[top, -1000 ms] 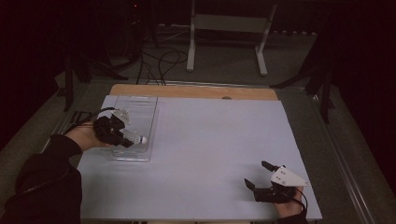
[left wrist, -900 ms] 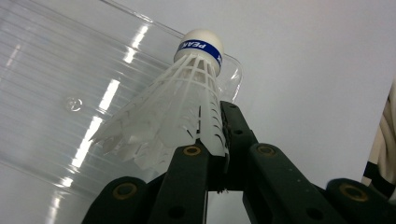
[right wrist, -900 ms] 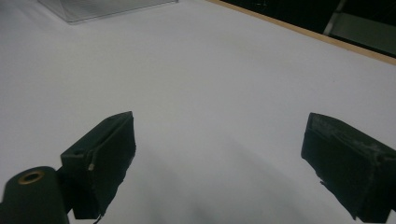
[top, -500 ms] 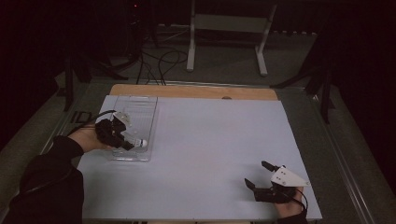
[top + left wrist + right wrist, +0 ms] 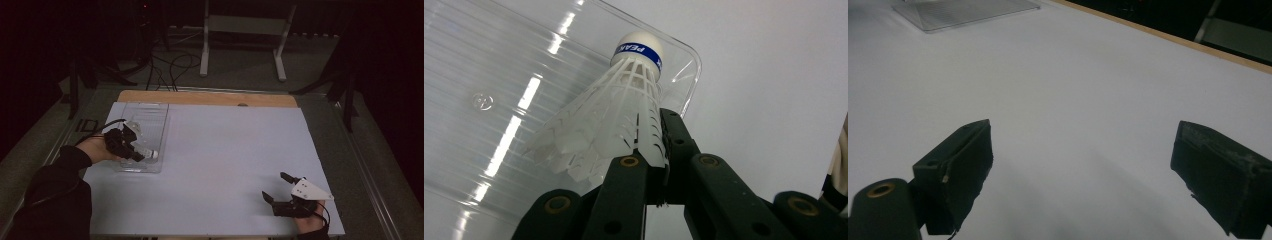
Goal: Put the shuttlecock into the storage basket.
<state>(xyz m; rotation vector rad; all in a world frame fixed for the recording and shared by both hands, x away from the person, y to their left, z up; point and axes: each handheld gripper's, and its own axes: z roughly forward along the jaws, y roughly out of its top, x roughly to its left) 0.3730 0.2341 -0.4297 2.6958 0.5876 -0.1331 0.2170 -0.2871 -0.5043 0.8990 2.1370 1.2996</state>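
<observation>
Shuttlecock pinched by its skirt in the left hand-held gripper, cork pointing outward above the clear tray; right hand-held gripper rests wide open, well apart.

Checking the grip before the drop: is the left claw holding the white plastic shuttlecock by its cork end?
No, the left claw pinches the white plastic shuttlecock by its skirt edge, cork pointing away.

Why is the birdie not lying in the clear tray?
It is held: the left tongs pinch the birdie's skirt above the clear tray.
</observation>
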